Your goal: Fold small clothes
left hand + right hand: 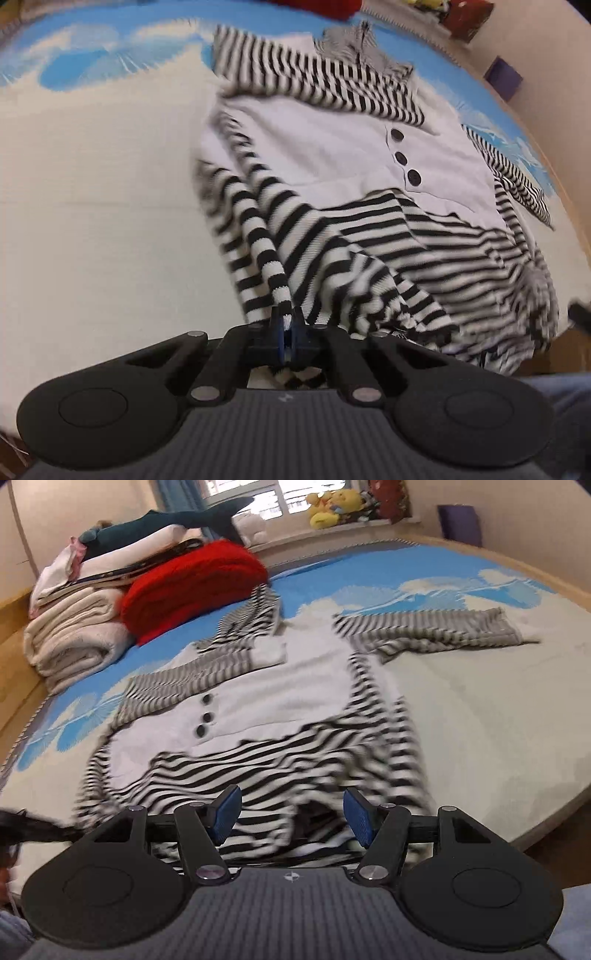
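A small top [332, 155] with a white front, three black buttons [400, 158] and black-and-white striped sleeves and hem lies spread on the bed. My left gripper [287, 326] is shut on a narrow striped sleeve end [271, 266] at the garment's near left side. In the right wrist view the same top [280, 694] lies ahead. My right gripper [292, 818] is open over the rumpled striped hem [258, 775]; its blue pads [225, 814] stand wide apart and press on nothing. The other sleeve [436, 631] stretches out to the far right.
The bed cover [461, 709] is cream with blue and white cloud print. A red cushion [192, 587] and a stack of folded blankets [74, 635] sit at the far left. Plush toys [332, 507] line the windowsill. The bed's edge [554, 812] curves near right.
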A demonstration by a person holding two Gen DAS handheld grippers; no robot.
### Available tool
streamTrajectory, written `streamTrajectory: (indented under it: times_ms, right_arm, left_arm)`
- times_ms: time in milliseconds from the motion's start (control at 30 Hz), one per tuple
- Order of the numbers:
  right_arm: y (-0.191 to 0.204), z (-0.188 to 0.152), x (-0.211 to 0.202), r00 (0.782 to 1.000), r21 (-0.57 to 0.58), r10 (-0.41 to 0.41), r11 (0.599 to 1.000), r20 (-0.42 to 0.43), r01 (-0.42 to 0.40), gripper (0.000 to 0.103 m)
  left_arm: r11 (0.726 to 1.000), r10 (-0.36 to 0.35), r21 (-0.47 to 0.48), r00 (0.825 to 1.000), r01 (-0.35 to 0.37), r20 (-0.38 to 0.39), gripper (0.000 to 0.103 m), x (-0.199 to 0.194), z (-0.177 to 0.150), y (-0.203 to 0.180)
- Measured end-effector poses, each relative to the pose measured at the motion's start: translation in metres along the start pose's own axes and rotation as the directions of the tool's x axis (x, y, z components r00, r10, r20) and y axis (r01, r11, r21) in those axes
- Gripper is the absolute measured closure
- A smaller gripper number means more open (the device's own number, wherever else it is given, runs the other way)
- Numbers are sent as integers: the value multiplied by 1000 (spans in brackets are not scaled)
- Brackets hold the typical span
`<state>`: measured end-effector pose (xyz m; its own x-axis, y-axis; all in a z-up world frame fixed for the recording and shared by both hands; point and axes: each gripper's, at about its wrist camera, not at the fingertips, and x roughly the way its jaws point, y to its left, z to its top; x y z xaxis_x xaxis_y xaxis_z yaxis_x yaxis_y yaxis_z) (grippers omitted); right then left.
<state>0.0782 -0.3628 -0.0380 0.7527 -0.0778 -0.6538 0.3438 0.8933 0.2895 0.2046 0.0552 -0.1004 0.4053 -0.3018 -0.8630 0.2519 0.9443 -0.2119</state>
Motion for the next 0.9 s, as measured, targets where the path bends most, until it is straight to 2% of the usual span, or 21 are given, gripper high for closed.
streamTrajectory:
  times_ms: [100,133,233,300,367,467,500,533,567,700,800,867,900]
  right_arm:
    - [-17,-2,17,996,40,-77,996,-37,78,40]
    - [-22,-3,23,995,67,-85,994,-52,89,40]
    - [-33,1,42,993,150,-81,984,-84,93,40]
    - [-36,6,52,993,203,-53,976,-106,73,38]
    - [-35,10,63,990,224,-11,974,-141,42,31]
    - [-21,7,76,981,165,9,986,-192,23,30]
    - [-14,2,80,977,104,-19,994,-211,42,43]
    - [-8,-2,83,971,32,-59,997,-232,68,63]
    - [-4,-5,81,964,-46,-110,994,-242,101,99]
    - [-16,-13,52,964,-146,-146,983,-222,115,99]
    - [-26,-18,64,947,-140,-176,980,-269,143,99]
    - [-20,-17,68,941,-170,-208,971,-267,167,98]
    - [-16,-15,67,939,-191,-228,965,-259,181,88]
  left_arm:
    - [998,45,-33,998,-46,-32,100,-6,-23,29]
    - [998,39,-55,999,-40,-26,100,-5,-28,37]
    - [987,-25,-160,1000,25,7,100,-5,-27,46]
    - [990,-17,-140,1000,18,12,100,-3,-22,39]
    - [993,-5,-119,1000,5,5,98,1,-20,34]
    - [992,-5,-123,1000,5,0,95,5,-21,32]
    - [992,-5,-128,1000,4,-1,92,7,-21,30]
    - [991,-3,-132,1000,3,-4,92,7,-23,31]
    - [992,9,-127,1000,-10,-5,92,7,-23,31]
    - [996,23,-87,1000,-22,7,96,-5,-32,32]
    - [996,12,-86,1000,-11,3,96,0,-34,30]
    - [995,33,-91,999,-33,1,93,4,-32,27]
    - [995,42,-91,999,-41,8,91,3,-30,26]
